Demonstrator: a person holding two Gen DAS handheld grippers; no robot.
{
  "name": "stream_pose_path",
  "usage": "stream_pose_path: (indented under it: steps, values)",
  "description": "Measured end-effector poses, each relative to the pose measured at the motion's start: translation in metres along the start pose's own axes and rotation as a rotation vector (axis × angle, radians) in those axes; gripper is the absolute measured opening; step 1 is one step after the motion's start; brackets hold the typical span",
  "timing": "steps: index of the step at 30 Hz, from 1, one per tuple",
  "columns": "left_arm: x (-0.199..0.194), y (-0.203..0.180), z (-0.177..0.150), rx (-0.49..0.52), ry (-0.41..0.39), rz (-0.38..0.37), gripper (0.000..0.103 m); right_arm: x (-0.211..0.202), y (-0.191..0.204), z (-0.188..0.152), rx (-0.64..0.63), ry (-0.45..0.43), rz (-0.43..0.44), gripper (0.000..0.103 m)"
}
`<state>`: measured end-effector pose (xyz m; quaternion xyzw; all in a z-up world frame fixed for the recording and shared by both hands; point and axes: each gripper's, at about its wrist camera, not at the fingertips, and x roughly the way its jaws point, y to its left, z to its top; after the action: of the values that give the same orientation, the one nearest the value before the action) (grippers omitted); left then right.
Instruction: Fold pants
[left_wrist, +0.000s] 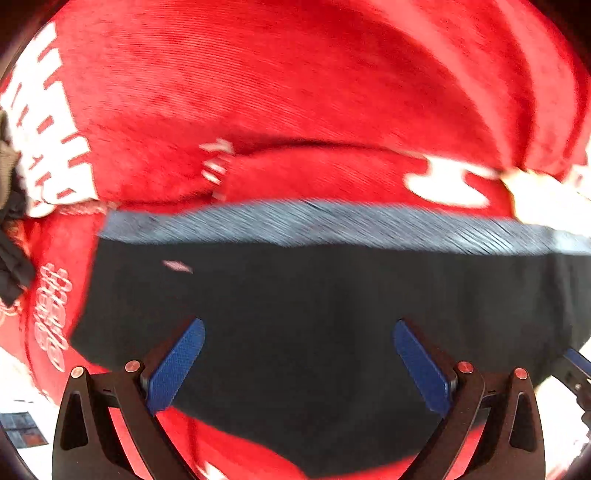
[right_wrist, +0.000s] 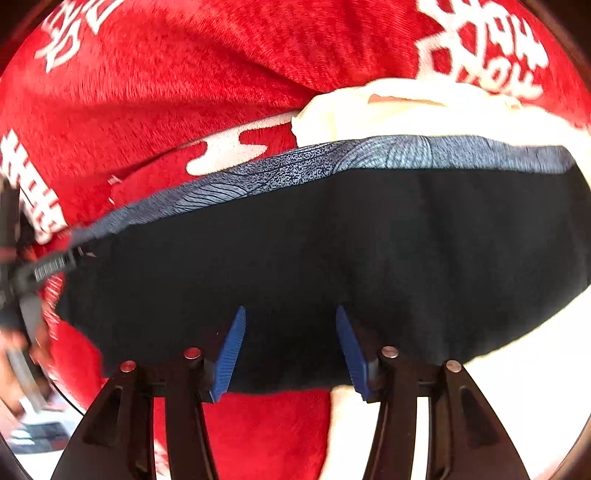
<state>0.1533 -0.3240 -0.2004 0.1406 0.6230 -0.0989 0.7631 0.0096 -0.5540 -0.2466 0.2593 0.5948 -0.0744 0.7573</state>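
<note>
The dark pants (left_wrist: 314, 314) lie folded on a red blanket, their blue-grey patterned waistband (left_wrist: 332, 225) along the far edge. My left gripper (left_wrist: 299, 326) hovers over the dark cloth, jaws wide open with nothing between the blue pads (left_wrist: 177, 365). In the right wrist view the same pants (right_wrist: 369, 240) and waistband (right_wrist: 369, 153) fill the middle. My right gripper (right_wrist: 290, 312) stands partly open above the near hem, and its pads (right_wrist: 231, 354) press on nothing.
The red blanket (left_wrist: 258, 92) with white lettering (right_wrist: 491, 48) covers the surface all round. A cream-white cloth (right_wrist: 406, 110) lies just beyond the waistband. A white surface (right_wrist: 517, 369) shows at the near right. Black gear (right_wrist: 26, 280) sits at the left edge.
</note>
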Motion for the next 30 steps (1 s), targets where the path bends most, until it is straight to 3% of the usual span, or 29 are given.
stream_pose_path:
  steps: [7, 15, 24, 30]
  values:
    - [-0.008, -0.075, -0.014, 0.055, 0.064, -0.079, 0.103, -0.033, -0.033, -0.029, 0.066, 0.017, -0.017, 0.056]
    - [-0.013, -0.131, -0.024, 0.151, 0.104, -0.085, 0.103, -0.053, -0.088, -0.054, 0.206, 0.029, -0.014, 0.058]
    - [-0.012, -0.186, -0.026, 0.215, 0.112, -0.093, 0.103, -0.067, -0.134, -0.061, 0.274, 0.000, -0.015, 0.058]
    - [-0.021, -0.227, -0.017, 0.230, 0.044, -0.103, 0.103, -0.082, -0.171, -0.054, 0.314, -0.047, -0.001, 0.058]
